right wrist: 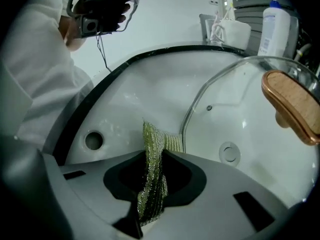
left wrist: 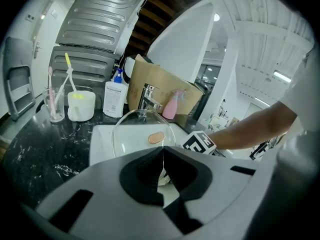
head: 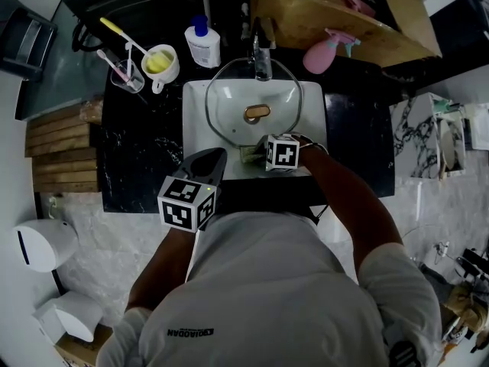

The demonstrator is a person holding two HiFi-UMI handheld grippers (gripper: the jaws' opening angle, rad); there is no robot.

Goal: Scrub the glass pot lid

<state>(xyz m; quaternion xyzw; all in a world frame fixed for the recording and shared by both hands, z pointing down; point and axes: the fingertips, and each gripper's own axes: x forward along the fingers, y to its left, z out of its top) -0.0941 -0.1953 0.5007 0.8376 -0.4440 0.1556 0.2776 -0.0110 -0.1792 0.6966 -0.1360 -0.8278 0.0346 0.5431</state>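
Black marbled table (head: 130, 167) runs around a white sink (head: 195, 121) set against a dark wall, with pale marble floor on your side. The glass pot lid (head: 229, 105) sits in the basin with its wooden knob (head: 257, 113) facing up, and its far rim reaches the faucet (head: 262, 56) at 12 o'clock.

Your right hand-held gripper (right wrist: 152, 154) is clamped on a green-gold scouring pad (right wrist: 152, 184), which stands on edge between the jaws. It is low in the basin at the lid's 6 o'clock edge. The pad's tip is right at the metal rim, though whether it actually touches is not clear. Your left hand-held gripper (left wrist: 162, 156) hangs over the sink's near edge at about 7 o'clock from the lid, jaws pressed together with nothing between them.

You appear to be at the start of a scrubbing pass, with the pad brought up to the lid. Next you likely need to press the pad flat onto the glass and work it across. The lid lies loose in a smooth basin and may slide or rock, so steadying it with your left one would help.

At 10 o'clock stand a clear cup of brushes (head: 126, 75) and a yellow-filled mug (head: 162, 63), at 11 o'clock a white bottle (head: 202, 44), and at 1 o'clock a pink spray bottle (head: 328, 52) before a cardboard box (head: 336, 14). Wooden slats (head: 61, 147) lie at 9 o'clock.
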